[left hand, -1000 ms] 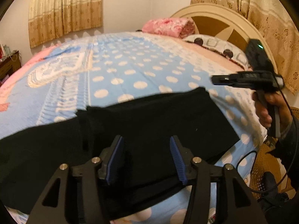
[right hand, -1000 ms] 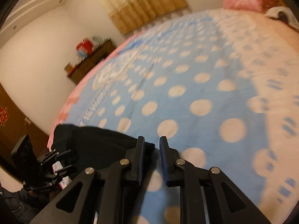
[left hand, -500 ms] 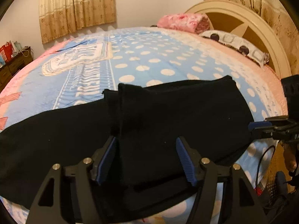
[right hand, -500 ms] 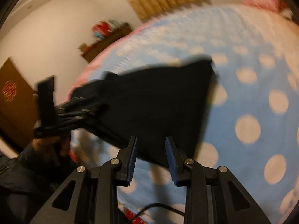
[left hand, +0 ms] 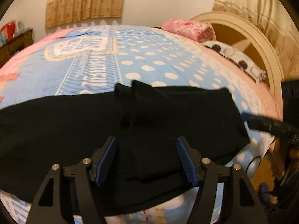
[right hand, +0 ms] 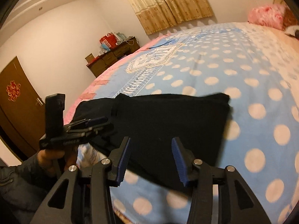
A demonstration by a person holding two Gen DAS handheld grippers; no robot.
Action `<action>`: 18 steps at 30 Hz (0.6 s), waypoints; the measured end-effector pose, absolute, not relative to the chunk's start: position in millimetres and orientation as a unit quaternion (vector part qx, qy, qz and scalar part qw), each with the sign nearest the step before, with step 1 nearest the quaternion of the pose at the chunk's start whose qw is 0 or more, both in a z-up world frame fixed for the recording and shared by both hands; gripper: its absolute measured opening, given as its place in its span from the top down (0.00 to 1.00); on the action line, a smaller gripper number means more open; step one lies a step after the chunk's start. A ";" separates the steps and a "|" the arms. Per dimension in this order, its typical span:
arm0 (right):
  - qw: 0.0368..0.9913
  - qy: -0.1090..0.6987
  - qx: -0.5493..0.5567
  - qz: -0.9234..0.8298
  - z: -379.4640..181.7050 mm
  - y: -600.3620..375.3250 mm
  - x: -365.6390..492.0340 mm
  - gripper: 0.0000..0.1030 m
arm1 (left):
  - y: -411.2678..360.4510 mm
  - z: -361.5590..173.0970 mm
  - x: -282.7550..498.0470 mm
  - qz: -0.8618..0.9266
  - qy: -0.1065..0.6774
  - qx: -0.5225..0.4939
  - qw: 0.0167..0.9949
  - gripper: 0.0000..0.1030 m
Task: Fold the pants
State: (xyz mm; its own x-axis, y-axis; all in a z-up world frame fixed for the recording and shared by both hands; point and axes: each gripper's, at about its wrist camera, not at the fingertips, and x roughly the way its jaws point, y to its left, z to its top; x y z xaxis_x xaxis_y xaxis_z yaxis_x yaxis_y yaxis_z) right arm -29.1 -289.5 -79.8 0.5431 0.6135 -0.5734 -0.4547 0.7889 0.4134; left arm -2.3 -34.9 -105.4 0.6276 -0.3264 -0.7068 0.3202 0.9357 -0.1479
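Black pants lie across the near edge of the bed, one part folded over the other; they also show in the right wrist view. My left gripper is open and empty, just above the pants' near edge. My right gripper is open and empty above the folded end. The right gripper shows at the right of the left wrist view. The left gripper shows at the left of the right wrist view.
The bed has a blue polka-dot cover with a pink border. A pink folded blanket and a pillow lie by the curved headboard. A dark dresser and a brown door stand by the far wall.
My right gripper has opened wide and swung down over the folded end of the pants. My left gripper stayed open and the view shifted slightly over the pants.
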 end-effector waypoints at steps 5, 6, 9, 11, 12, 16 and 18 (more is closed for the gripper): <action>0.860 0.358 0.128 0.341 -76.6 -263.0 -16.3 0.54 | -34.9 -107.7 -1.8 -0.158 0.391 0.015 0.907 0.47; 0.858 0.359 0.126 0.344 -76.8 -258.0 -14.9 0.53 | -31.1 -107.3 -0.8 -0.158 0.393 0.008 0.906 0.52; 0.856 0.367 0.119 0.345 -80.6 -246.2 -9.8 0.52 | -23.8 -104.6 -0.5 -0.168 0.398 -0.010 0.902 0.81; 0.852 0.371 0.132 0.346 -84.0 -245.2 -5.7 0.52 | -22.4 -100.7 -2.8 -0.182 0.396 -0.019 0.900 0.86; 0.850 0.371 0.138 0.347 -84.8 -245.8 -4.7 0.52 | -23.3 -100.3 -3.4 -0.182 0.394 -0.014 0.901 0.87; 0.852 0.371 0.139 0.343 -84.0 -244.9 -3.1 0.52 | -20.7 -97.0 -5.1 -0.178 0.392 -0.017 0.902 0.89; 0.853 0.368 0.135 0.344 -82.6 -245.1 -2.6 0.52 | -14.4 -99.8 -2.8 -0.165 0.402 -0.022 0.900 0.89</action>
State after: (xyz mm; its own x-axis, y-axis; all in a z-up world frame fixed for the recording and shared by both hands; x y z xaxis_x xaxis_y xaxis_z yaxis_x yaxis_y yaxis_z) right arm -2.6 -245.1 -82.6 0.4929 0.6867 -0.5343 -0.4877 0.7266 0.4840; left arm -2.8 -14.4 -99.8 0.6219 -0.3153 -0.7168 0.2803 0.9443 -0.1722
